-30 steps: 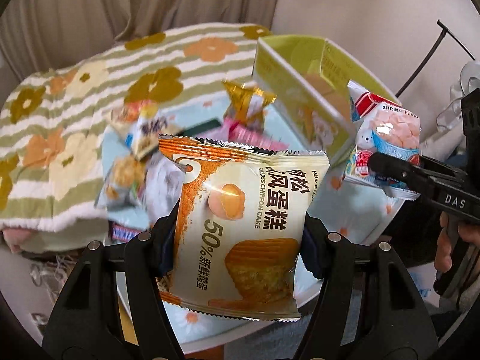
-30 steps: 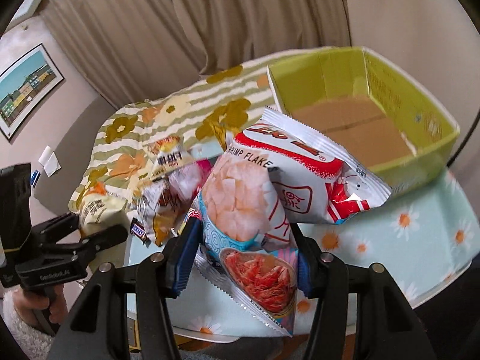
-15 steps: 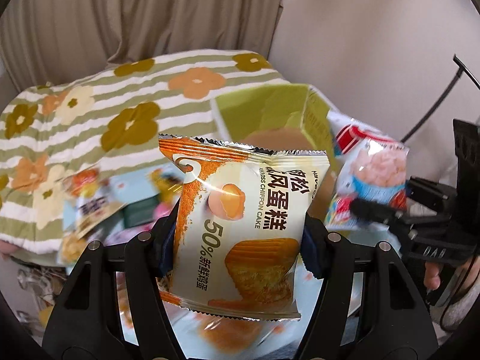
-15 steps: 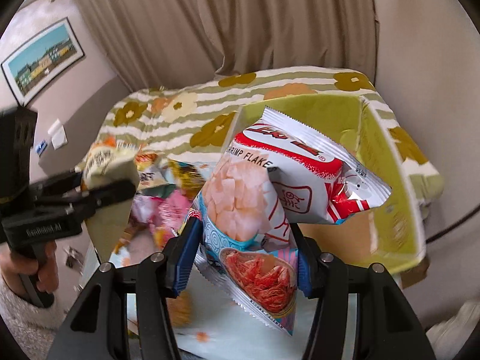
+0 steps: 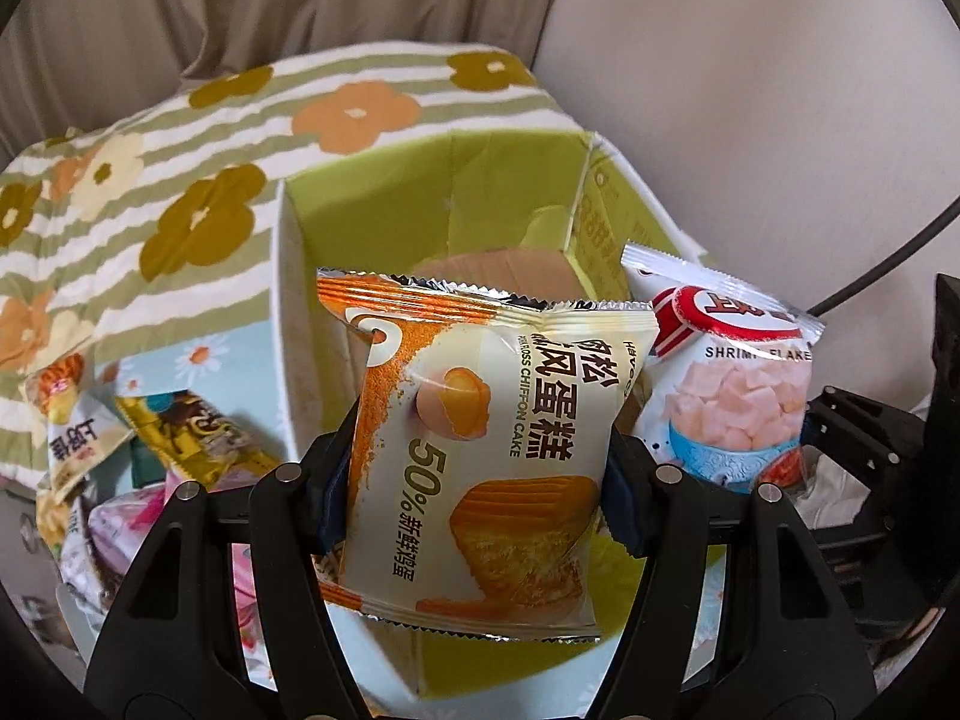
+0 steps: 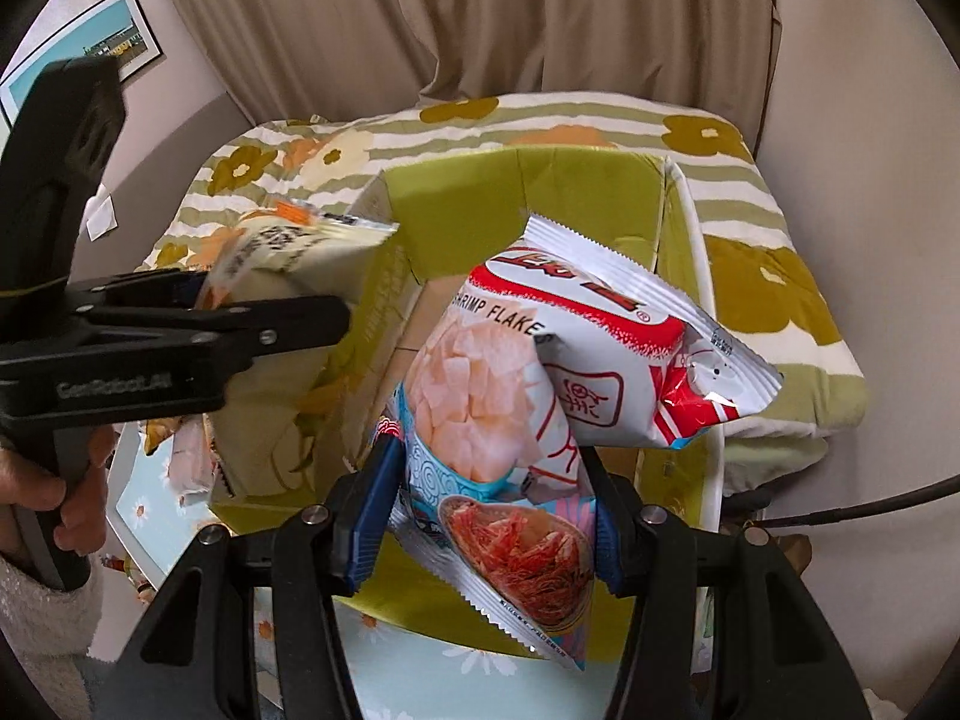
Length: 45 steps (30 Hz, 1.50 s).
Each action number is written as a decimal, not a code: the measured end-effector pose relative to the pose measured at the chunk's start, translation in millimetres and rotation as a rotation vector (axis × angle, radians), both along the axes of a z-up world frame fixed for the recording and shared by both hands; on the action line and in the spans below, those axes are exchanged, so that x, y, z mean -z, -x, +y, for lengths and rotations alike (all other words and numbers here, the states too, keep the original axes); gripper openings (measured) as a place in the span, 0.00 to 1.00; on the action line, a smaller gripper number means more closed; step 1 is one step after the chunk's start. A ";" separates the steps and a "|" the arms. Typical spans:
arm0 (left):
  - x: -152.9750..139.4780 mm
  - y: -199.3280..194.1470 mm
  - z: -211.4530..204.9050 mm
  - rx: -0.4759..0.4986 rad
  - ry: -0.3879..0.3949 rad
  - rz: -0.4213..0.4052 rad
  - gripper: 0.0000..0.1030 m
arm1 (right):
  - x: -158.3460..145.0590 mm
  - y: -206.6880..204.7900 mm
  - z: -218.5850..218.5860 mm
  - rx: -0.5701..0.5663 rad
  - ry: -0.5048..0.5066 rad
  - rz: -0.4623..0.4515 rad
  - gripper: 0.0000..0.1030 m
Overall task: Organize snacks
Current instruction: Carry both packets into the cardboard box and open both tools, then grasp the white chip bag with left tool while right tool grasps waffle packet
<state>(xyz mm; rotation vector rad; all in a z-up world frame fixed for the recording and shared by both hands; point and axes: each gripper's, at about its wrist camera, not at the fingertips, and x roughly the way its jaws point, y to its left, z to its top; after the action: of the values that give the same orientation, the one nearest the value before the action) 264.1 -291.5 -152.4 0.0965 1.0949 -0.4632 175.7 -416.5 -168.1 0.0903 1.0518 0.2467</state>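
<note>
My left gripper (image 5: pixel 480 480) is shut on a cream-and-orange chiffon cake packet (image 5: pixel 480 432), held upright over the near wall of a green cardboard box (image 5: pixel 432 192). The box's brown floor shows behind the packet. My right gripper (image 6: pixel 489 498) is shut on a white, red and blue shrimp flakes bag (image 6: pixel 540 372), which hangs over the same box (image 6: pixel 540 180). In the left wrist view that bag (image 5: pixel 732 384) floats to the right of the cake packet. The right wrist view shows the left gripper (image 6: pixel 210 324) with its cake packet (image 6: pixel 282 252) at the box's left wall.
Several loose snack packets (image 5: pixel 174 426) lie left of the box on a pale blue daisy tablecloth (image 5: pixel 198 354). A striped floral blanket (image 5: pixel 180 138) lies behind. A wall stands right of the box, with a black cable (image 6: pixel 870 504) along it. A hand (image 6: pixel 54 480) grips the left tool.
Both grippers have carried their packets across from the snack pile to above the green box. The box now fills the middle of both views. Neither grip has changed.
</note>
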 end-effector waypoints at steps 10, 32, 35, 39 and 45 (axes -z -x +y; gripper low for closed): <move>3.5 -7.6 1.5 -0.021 -0.080 -0.030 1.00 | 13.7 2.9 -5.2 -0.001 0.038 0.038 0.50; -16.0 45.4 93.1 -0.154 -0.006 -0.054 1.00 | 15.5 15.0 18.8 -0.040 0.122 -0.017 1.00; -16.2 53.4 99.9 -0.174 -0.002 -0.050 1.00 | 12.4 18.4 17.6 -0.025 0.124 -0.011 1.00; -17.3 66.3 105.5 -0.209 -0.013 -0.045 1.00 | 2.0 21.1 15.5 -0.013 0.086 -0.028 1.00; -31.1 82.5 125.7 -0.250 -0.023 -0.074 1.00 | -22.8 28.5 22.6 -0.032 0.044 -0.113 1.00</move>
<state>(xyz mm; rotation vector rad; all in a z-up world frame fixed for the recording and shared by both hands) 181.6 -165.7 -121.3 -0.0032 1.0239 -0.2209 147.2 -393.9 -145.2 0.0195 0.9468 0.2545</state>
